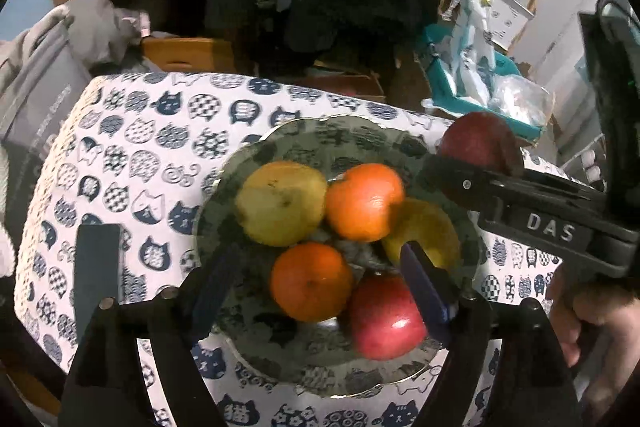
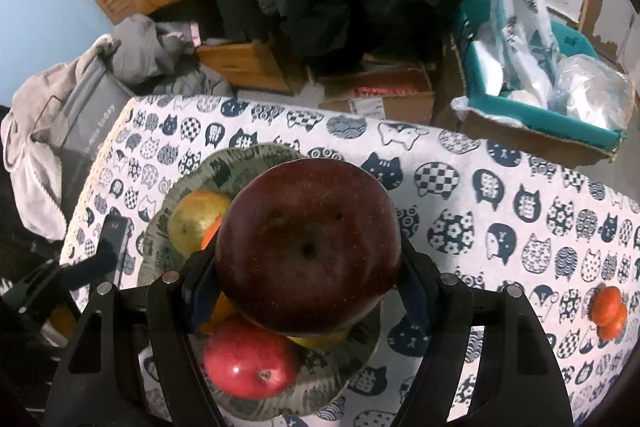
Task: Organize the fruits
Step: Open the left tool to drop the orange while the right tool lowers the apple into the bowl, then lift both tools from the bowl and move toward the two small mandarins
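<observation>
Five fruits already crowd the glass plate (image 1: 452, 155), so with my left tongs (image 1: 320, 291) spread empty, the dark red apple (image 2: 308, 247) pinched in my right tongs (image 2: 310, 291) may roll off.

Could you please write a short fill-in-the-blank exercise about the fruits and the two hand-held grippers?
1. The right hand-held gripper holds a dark red ____.
2. The glass plate has ____ oranges on it.
3. The left hand-held gripper is ____, gripping nothing.
4. The tablecloth shows ____ faces.

Missing words: apple; two; open; cat
</observation>
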